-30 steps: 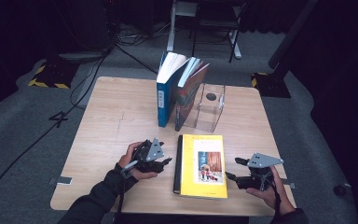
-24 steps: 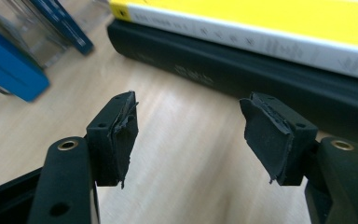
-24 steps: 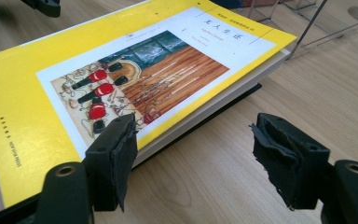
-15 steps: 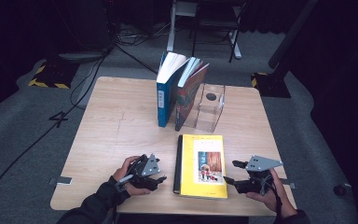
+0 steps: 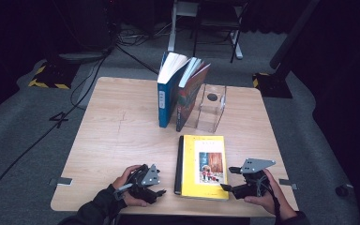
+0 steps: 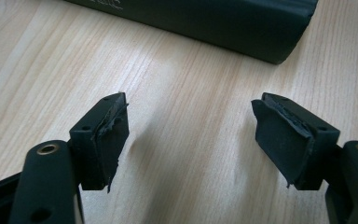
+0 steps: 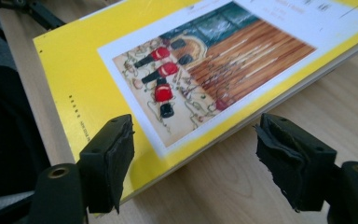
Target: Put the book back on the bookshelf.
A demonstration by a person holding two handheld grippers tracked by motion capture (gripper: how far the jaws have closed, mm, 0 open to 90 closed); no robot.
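At the far centre of the table [image 5: 117, 131] stands a clear box [image 5: 211, 108], open at the top; a dark round spot shows on its far wall, and its contents cannot be made out. Just beside it on the left, touching, two books stand upright: a blue book [image 5: 168, 91] and a red-brown book [image 5: 191, 91] that leans against it.

The yellow book [image 5: 205, 166] lies flat near the front edge, cover up, its dark spine toward the left tongs [image 5: 158, 191]. Those tongs rest low over bare wood just beside the spine; their jaws stand apart and have just been opening, with nothing between them. The right tongs [image 5: 225, 180] sit at the book's right front corner, jaws wide and just opened further, one over the cover, one over the table; the pads do not press.

The table is light wood. The floor is grey carpet with cables, a chair base and hazard-striped blocks beyond.
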